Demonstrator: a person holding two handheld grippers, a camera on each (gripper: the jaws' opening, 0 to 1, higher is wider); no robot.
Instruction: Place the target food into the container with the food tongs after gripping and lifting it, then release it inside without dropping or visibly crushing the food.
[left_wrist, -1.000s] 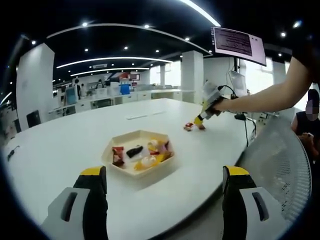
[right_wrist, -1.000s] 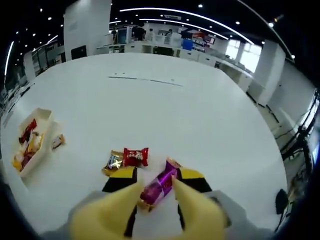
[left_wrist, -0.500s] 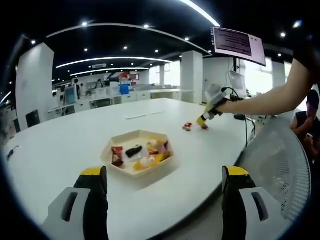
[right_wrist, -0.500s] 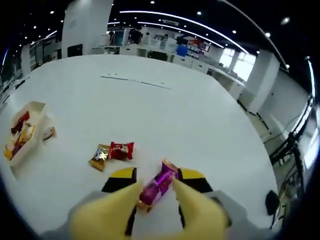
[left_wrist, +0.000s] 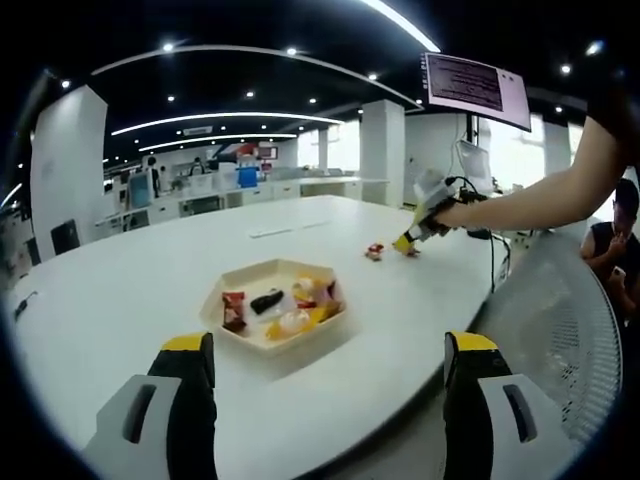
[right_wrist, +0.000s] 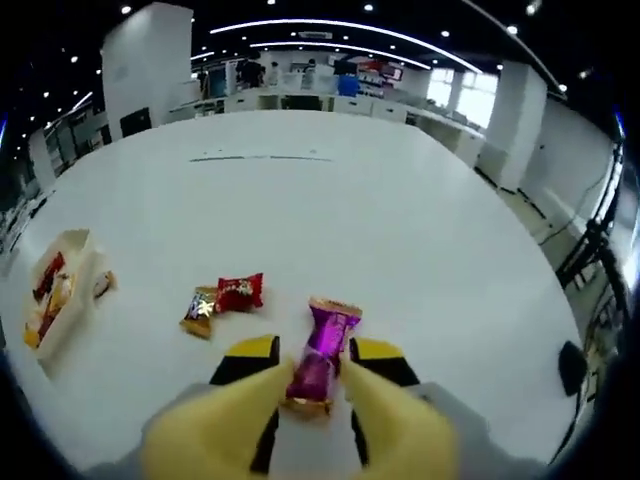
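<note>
The purple-wrapped candy (right_wrist: 318, 352) sits pinched lengthwise between the right gripper (right_wrist: 312, 385)'s yellow tong tips, clear of the white table (right_wrist: 400, 230), so it can travel without dragging. The hexagonal tray (right_wrist: 62, 290) waits at nine o'clock, a red candy (right_wrist: 240, 292) and a gold candy (right_wrist: 200, 311) loose between. The left gripper (left_wrist: 325, 385) hovers spread wide and empty, facing the tray (left_wrist: 262, 340).

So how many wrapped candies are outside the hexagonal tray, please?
4: a purple-wrapped candy in the right gripper, a red one and a gold one together on the white table, one beside the hexagonal tray.
</note>
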